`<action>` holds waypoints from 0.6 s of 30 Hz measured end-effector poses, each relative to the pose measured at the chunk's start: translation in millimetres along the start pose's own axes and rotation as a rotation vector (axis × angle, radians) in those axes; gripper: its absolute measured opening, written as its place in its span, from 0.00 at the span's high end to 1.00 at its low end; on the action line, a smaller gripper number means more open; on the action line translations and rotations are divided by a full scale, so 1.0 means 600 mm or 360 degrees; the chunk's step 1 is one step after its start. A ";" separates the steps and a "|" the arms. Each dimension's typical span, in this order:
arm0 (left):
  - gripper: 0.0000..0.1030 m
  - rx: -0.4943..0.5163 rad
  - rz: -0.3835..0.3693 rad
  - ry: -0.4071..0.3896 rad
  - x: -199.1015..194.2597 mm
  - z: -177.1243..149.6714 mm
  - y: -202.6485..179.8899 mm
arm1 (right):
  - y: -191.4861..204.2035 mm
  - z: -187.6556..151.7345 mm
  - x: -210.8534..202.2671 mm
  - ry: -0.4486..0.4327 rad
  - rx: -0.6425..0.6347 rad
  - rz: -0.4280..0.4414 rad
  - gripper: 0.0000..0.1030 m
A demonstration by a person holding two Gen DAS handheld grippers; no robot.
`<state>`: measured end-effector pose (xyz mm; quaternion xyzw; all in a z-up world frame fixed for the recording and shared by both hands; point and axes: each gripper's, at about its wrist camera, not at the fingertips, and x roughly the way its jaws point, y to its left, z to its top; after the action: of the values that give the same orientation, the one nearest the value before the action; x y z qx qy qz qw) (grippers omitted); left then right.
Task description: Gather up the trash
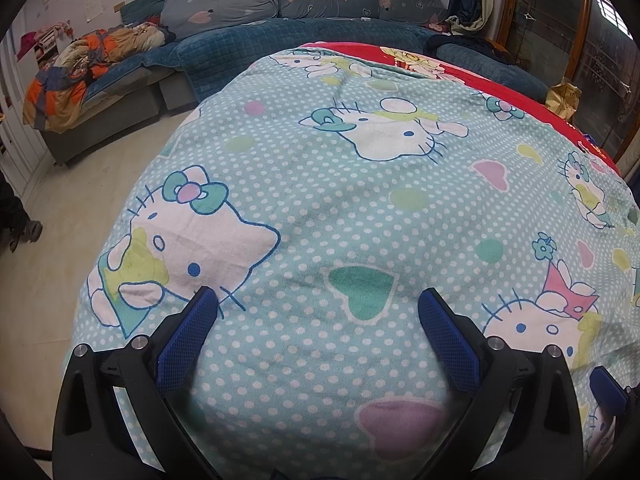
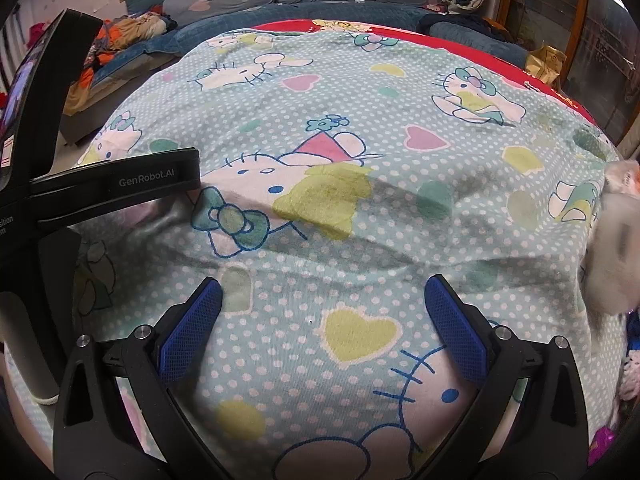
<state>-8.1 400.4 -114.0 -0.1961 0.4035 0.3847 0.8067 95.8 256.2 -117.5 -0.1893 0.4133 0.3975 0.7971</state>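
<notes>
A light-blue dotted cartoon-cat cloth (image 1: 360,208) covers a round surface and fills both views. My left gripper (image 1: 318,300) hovers just above it, open, nothing between its blue pads (image 1: 188,336). My right gripper (image 2: 324,292) is open over the same cloth (image 2: 360,184), empty too. At the right edge of the right wrist view a blurred white and orange crumpled thing (image 2: 616,248) lies on the cloth; I cannot tell what it is. The left gripper's black body (image 2: 116,184) shows at the left of that view.
A red cover (image 1: 500,80) shows under the cloth's far edge. Behind it runs a teal quilted sofa (image 1: 248,44) with grey cushions and a heap of orange bedding (image 1: 92,64). A yellowish bag (image 1: 564,98) sits far right by a glass door. Pale floor (image 1: 80,184) lies left.
</notes>
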 end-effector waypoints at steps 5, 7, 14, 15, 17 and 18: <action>0.05 0.0000 -0.0001 0.0000 -0.001 0.000 0.000 | 0.000 0.000 0.000 0.0000 0.0000 -0.0001 0.09; 0.05 0.0000 0.0000 0.0000 -0.001 0.000 0.000 | 0.000 0.000 0.000 0.0000 0.0000 -0.0001 0.09; 0.05 0.0000 -0.0001 0.0001 0.001 0.000 0.000 | -0.002 0.004 0.004 0.0000 0.0000 -0.0001 0.09; 0.05 0.0000 -0.0002 0.0001 0.000 0.000 0.000 | -0.001 0.002 0.002 0.0000 0.0000 -0.0001 0.09; 0.05 0.0000 -0.0001 0.0001 0.001 0.000 0.000 | 0.000 0.000 0.001 0.0000 0.0000 -0.0002 0.09; 0.05 0.0000 -0.0001 0.0001 0.001 0.000 0.000 | -0.001 0.001 0.001 0.0000 0.0001 -0.0001 0.09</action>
<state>-8.0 400.6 -114.3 -0.1964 0.4036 0.3843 0.8068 96.8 256.7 -117.9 -0.1893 0.4133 0.3971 0.7973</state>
